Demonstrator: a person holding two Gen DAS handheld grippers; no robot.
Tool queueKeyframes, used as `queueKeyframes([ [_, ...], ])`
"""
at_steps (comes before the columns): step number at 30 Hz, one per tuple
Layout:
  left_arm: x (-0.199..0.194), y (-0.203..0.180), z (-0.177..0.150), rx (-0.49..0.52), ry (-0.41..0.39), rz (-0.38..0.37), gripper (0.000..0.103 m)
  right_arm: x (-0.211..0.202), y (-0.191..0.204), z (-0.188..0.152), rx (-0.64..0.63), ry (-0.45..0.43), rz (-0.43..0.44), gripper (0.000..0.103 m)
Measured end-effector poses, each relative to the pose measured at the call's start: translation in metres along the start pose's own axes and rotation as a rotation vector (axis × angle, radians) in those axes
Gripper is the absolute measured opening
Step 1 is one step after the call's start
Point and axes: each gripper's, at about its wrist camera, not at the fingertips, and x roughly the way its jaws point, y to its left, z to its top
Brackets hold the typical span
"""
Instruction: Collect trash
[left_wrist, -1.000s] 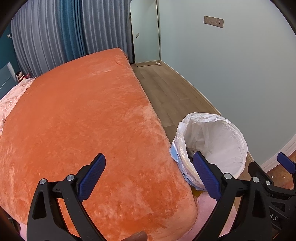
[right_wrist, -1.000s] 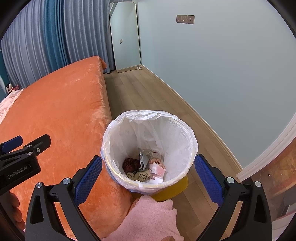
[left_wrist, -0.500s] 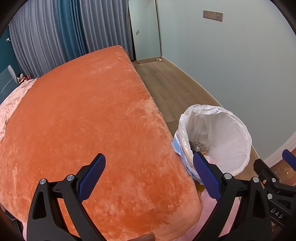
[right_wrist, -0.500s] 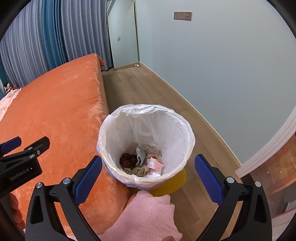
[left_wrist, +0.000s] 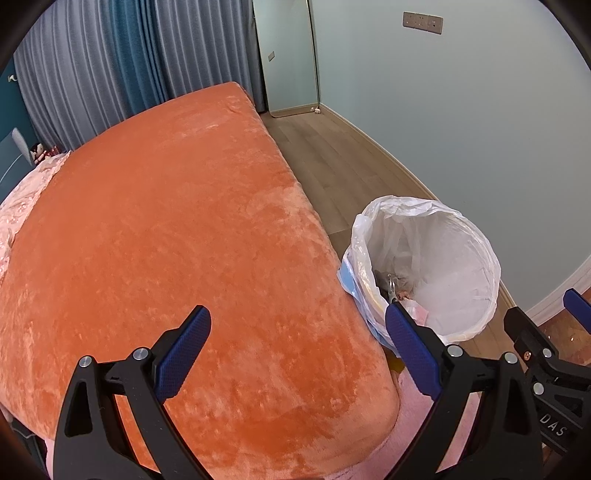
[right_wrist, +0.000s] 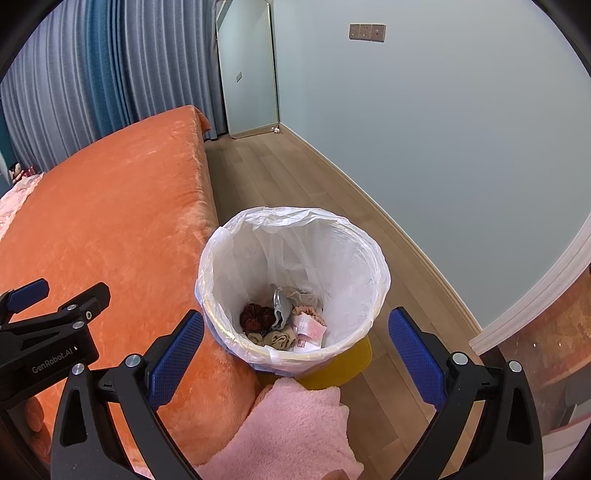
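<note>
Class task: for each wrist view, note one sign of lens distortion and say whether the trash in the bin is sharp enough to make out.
Left wrist view: the skirting board bows in a curve and black vignette fills the corners; the trash is mostly hidden behind the trash bin rim. Right wrist view: same bowing and vignette; the trash is sharp, evenly lit, without glare.

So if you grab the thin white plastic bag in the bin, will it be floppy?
Probably floppy: the thin white plastic bag is crinkled and draped over the rim of the yellow bin. Likely light too, with only a few small scraps at the bottom. It may slip between the pads.
</note>
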Motion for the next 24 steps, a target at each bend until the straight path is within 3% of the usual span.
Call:
queueKeyframes([
  [24, 0.0011, -0.0045, -0.0030, 0.018, 0.000, 0.015, 0.091, 0.0000, -0.0016, -0.0010, 0.004, 0.002, -0.001, 0.096],
])
